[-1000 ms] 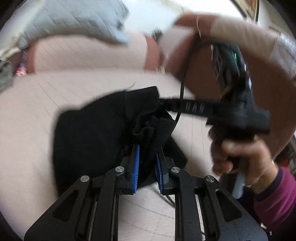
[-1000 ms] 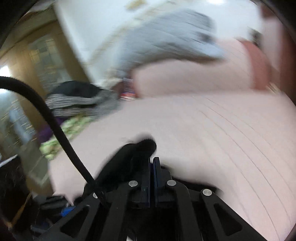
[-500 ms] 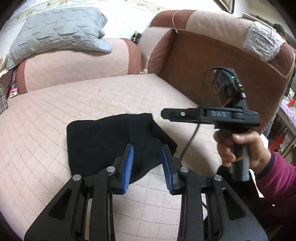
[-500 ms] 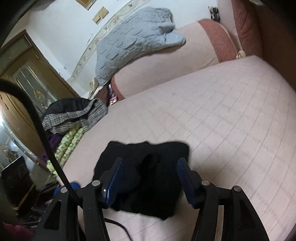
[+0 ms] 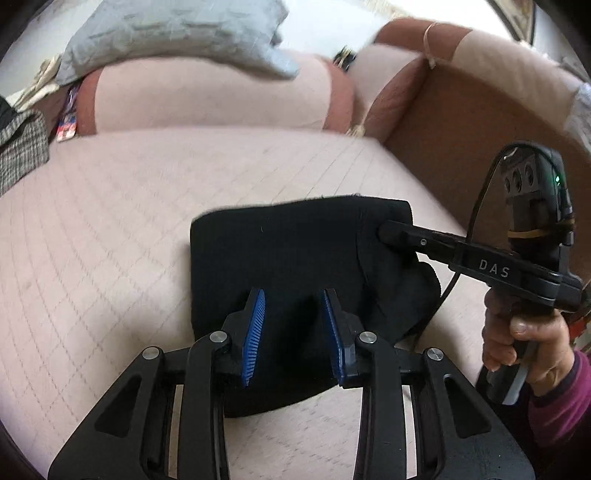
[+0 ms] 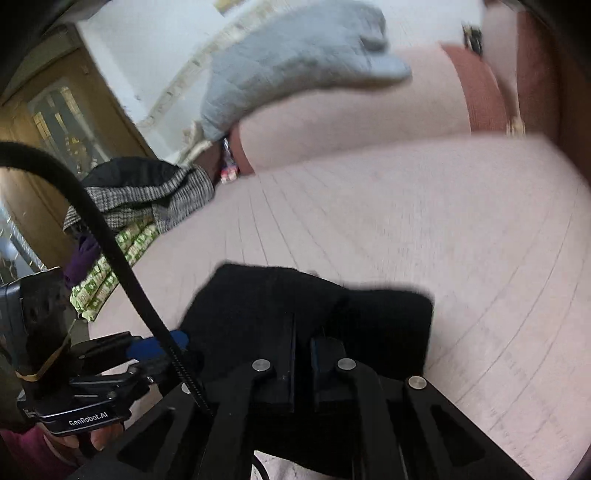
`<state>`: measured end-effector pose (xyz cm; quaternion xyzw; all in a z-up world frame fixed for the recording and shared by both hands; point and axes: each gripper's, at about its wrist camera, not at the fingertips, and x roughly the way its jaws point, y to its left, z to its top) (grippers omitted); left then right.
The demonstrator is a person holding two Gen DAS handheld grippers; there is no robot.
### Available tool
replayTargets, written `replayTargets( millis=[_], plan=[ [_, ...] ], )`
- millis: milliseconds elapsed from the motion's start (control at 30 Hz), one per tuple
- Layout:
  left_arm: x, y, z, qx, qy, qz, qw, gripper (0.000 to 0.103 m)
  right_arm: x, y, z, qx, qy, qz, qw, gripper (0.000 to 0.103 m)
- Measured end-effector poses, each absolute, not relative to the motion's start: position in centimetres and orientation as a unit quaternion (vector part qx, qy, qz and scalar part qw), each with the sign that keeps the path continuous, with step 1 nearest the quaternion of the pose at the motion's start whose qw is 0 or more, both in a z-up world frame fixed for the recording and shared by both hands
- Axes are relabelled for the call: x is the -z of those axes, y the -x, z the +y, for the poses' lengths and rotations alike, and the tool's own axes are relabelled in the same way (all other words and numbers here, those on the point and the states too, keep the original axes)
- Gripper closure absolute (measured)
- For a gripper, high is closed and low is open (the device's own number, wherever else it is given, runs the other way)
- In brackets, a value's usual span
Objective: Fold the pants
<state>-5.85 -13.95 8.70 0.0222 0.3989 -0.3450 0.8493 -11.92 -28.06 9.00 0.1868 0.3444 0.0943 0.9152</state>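
**Black pants bundled on the pink quilted sofa seat**

Around me: a grey quilted cushion point(image 5: 173, 33) slumps over the sofa's rounded pink backrest point(image 5: 207, 99), and a checked grey garment point(image 6: 147, 199) lies heaped at the seat's far end over a green patterned cloth point(image 6: 110, 266). A brown padded armrest point(image 5: 454, 129) closes off one side. A thick black cable point(image 6: 110, 251) arcs across the right wrist view, cutting in front of that heap.

The pants point(image 5: 295, 266) are a soft, matte black, folded into a compact, roughly square bundle with one lumpy corner. They lie flat on the seat cover point(image 5: 103, 236), pale pink cloth stitched in a diamond grid.

My left gripper point(image 5: 293, 328) hovers above the near edge of the bundle, its ribbed blue pads point(image 5: 255, 332) spread wide with nothing between them. My right gripper point(image 6: 303, 347) has its jaws drawn nearly together with only a thin slit between them, directly over the black cloth; I cannot tell whether any fabric is pinched. From the left view its long black finger point(image 5: 417, 240) lies against the bundle's far corner.
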Motion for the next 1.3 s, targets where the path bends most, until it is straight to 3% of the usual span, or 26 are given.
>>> replayTargets(
  millis=[167, 267, 333, 467, 500, 533, 600, 667, 733, 1167, 1300],
  plan=[
    [-7.3, 5.2, -15.8, 0.343, -0.024, 0.417, 0.841, 0.073, -7.0, 11.3, -30.1, -0.057, -0.198, 0.386, 0.899, 0.098],
    [-5.8, 5.6, -16.7, 0.334, -0.047, 0.431, 0.837, 0.073, -6.0, 11.1, -30.8, -0.033, -0.220, 0.398, 0.890, 0.091],
    [-6.2, 5.8, -16.5, 0.335, -0.052, 0.422, 0.841, 0.073, -7.2, 12.4, -31.6, -0.018, -0.219, 0.384, 0.897, 0.085],
    [-7.0, 5.5, -15.6, 0.324, -0.030, 0.420, 0.847, 0.073, -9.6, 14.8, -31.4, -0.043, -0.206, 0.363, 0.908, 0.083],
    [-7.0, 5.5, -15.3, 0.323, -0.026, 0.419, 0.848, 0.073, -9.9, 15.0, -30.9, -0.054, -0.204, 0.365, 0.907, 0.078],
    [-7.1, 5.3, -15.3, 0.321, -0.023, 0.420, 0.849, 0.073, -9.9, 15.4, -30.4, -0.060, -0.200, 0.370, 0.905, 0.065],
    [-7.1, 5.4, -15.2, 0.318, -0.021, 0.424, 0.848, 0.073, -9.4, 15.8, -29.4, -0.067, -0.190, 0.382, 0.902, 0.054],
    [-6.7, 5.5, -15.5, 0.319, -0.029, 0.428, 0.845, 0.073, -8.5, 15.4, -28.2, -0.079, -0.182, 0.400, 0.895, 0.065],
    [-6.4, 5.7, -15.9, 0.317, -0.041, 0.430, 0.844, 0.073, -8.4, 15.5, -27.1, -0.082, -0.150, 0.401, 0.900, 0.101],
    [-6.3, 6.4, -17.0, 0.308, -0.053, 0.426, 0.849, 0.073, -7.5, 16.4, -26.7, -0.051, -0.106, 0.439, 0.891, 0.100],
    [-7.1, 6.4, -16.7, 0.293, -0.051, 0.421, 0.857, 0.073, -9.8, 17.3, -27.2, -0.037, -0.105, 0.408, 0.906, 0.092]
  ],
)
